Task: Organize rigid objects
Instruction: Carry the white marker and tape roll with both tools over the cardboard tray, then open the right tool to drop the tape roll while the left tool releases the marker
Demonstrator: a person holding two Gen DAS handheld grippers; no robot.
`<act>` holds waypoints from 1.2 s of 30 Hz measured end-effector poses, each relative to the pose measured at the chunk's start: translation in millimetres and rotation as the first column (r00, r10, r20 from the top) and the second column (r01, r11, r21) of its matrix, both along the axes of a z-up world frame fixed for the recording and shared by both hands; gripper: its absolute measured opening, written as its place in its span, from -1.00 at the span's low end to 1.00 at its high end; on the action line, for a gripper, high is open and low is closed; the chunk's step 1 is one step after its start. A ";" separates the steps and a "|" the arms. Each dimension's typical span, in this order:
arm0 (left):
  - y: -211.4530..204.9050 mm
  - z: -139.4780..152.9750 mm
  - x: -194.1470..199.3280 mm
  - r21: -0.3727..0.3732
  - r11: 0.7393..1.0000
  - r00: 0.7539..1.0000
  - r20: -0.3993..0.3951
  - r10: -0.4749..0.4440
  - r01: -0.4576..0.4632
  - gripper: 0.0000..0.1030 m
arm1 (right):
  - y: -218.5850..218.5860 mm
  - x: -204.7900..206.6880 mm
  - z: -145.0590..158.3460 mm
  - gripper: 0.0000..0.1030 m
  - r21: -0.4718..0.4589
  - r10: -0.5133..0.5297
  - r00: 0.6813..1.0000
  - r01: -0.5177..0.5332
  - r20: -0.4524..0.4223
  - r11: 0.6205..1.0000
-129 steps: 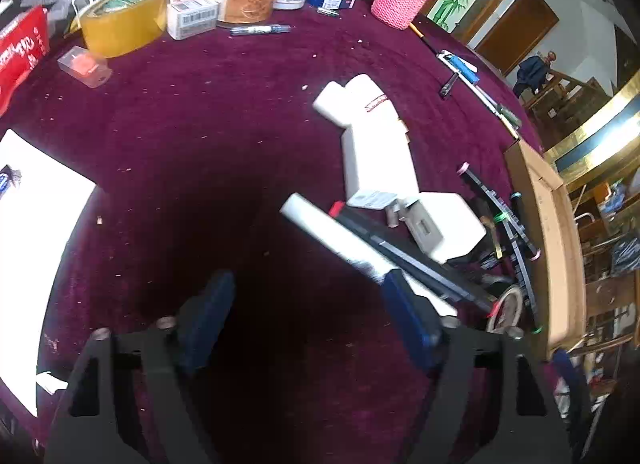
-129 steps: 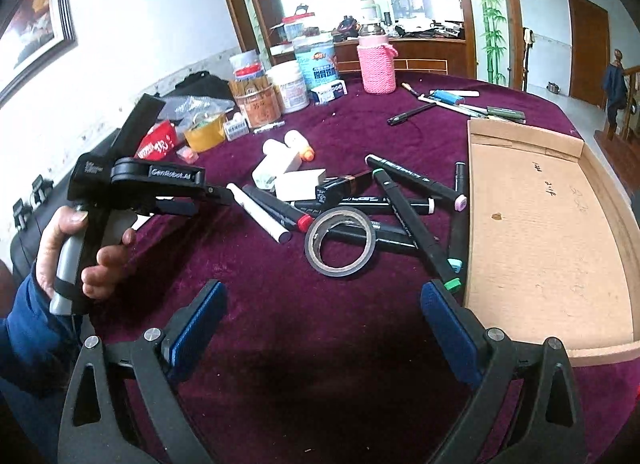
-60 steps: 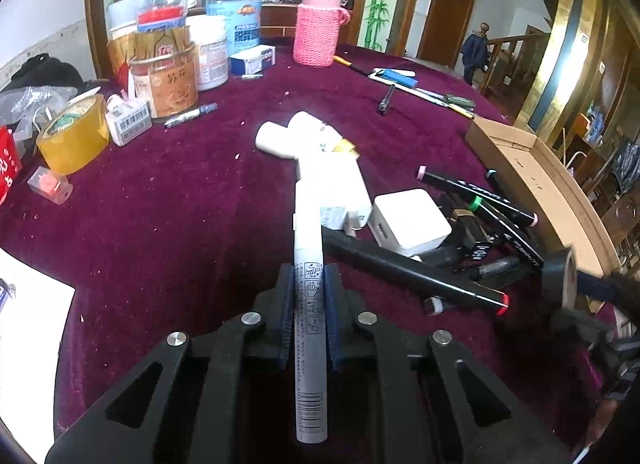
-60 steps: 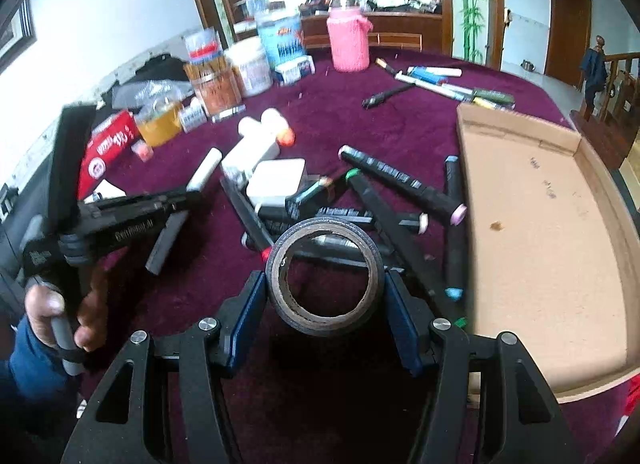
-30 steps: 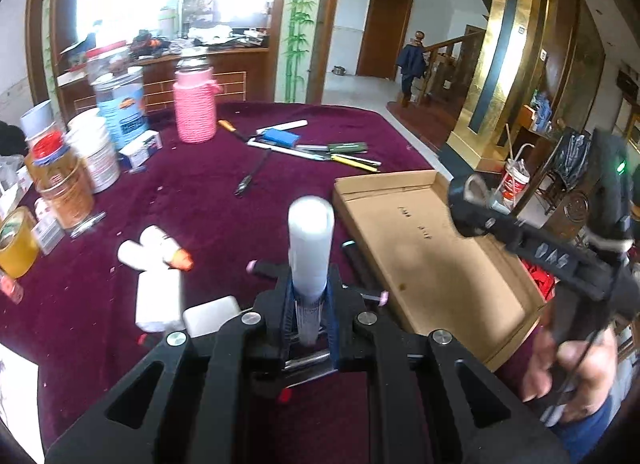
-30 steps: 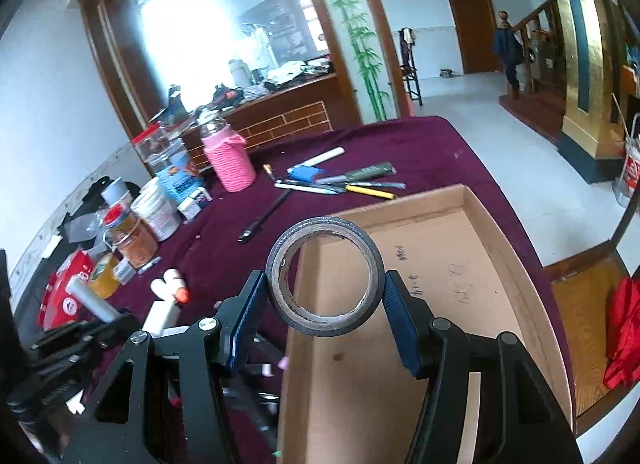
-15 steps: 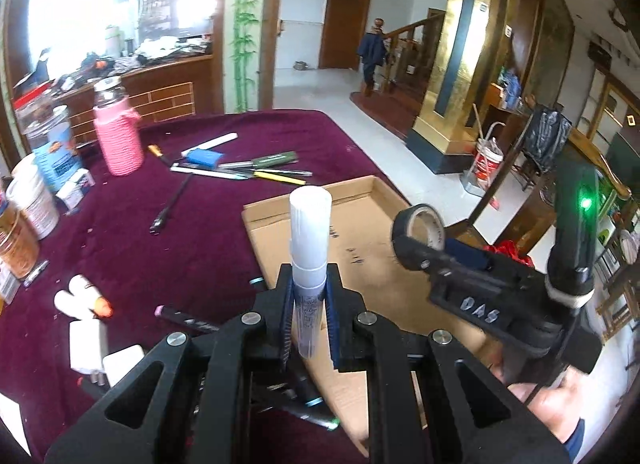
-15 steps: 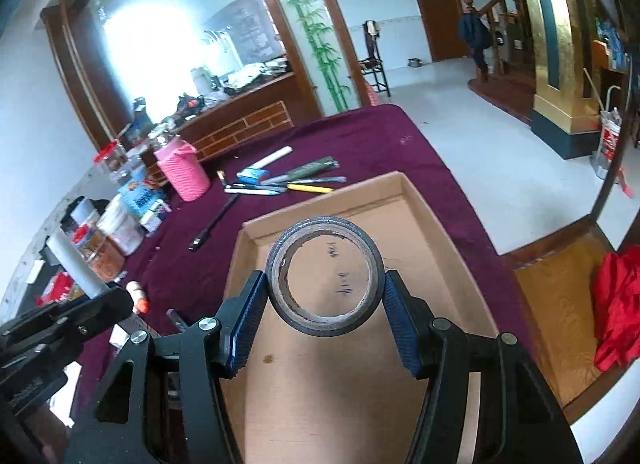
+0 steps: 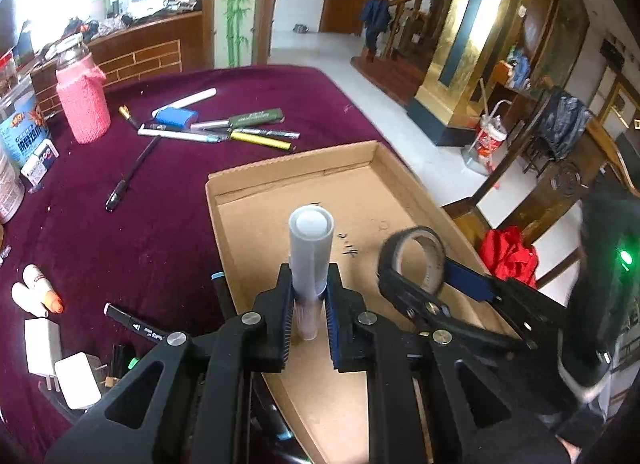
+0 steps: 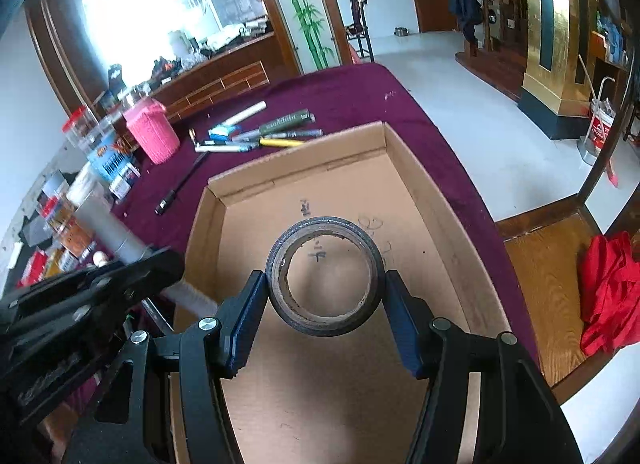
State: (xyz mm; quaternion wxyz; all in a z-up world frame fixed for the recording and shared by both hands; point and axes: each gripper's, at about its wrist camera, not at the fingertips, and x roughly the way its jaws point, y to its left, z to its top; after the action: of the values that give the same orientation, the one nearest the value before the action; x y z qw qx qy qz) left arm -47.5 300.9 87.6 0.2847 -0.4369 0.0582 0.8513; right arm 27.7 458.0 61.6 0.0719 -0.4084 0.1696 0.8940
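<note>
My left gripper [image 9: 310, 304] is shut on a white marker [image 9: 310, 248] and holds it above the near left part of the shallow cardboard tray [image 9: 400, 179]. My right gripper [image 10: 324, 304] is shut on a dark roll of tape [image 10: 325, 288] and holds it above the middle of the tray [image 10: 424, 183]. In the left wrist view the right gripper [image 9: 424, 284] with the tape roll [image 9: 414, 260] hangs just right of the marker. In the right wrist view the left gripper [image 10: 160, 264] and the marker [image 10: 108, 223] are at the left.
The tray lies on a maroon tablecloth [image 9: 140, 223] at the table's right edge. Black markers [image 9: 132, 324], white chargers [image 9: 60, 360] and small white tubes [image 9: 36, 292] lie left of it. Pens [image 9: 224, 127] and a pink-sleeved bottle [image 9: 82, 103] are beyond. A wooden chair with red cloth [image 10: 604, 288] stands right.
Both grippers have moved further over the tray and lower, each still holding its object. The right gripper with the tape has come closer to the left one.
</note>
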 end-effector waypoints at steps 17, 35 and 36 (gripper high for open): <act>7.5 -26.3 -35.6 0.045 0.999 0.999 0.050 0.004 -0.006 -0.76 | -18.4 -11.1 -19.5 0.04 0.062 0.029 0.994 -0.036 0.101 0.997; -3.3 -45.2 -41.9 0.066 0.998 0.991 0.132 0.001 -0.010 -0.76 | -37.7 -16.1 -18.6 0.36 0.186 0.055 0.988 -0.081 0.142 0.979; -5.6 -42.0 -40.3 0.071 0.997 0.992 0.129 0.000 -0.010 -0.76 | -36.7 -14.6 -16.6 0.37 0.186 0.048 0.990 -0.072 0.131 0.980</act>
State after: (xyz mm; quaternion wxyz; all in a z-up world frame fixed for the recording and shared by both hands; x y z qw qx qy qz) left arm -87.8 295.2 45.6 0.3012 -0.4806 0.0081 0.8235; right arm 13.1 421.3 45.0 0.0941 -0.4601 0.0663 0.8804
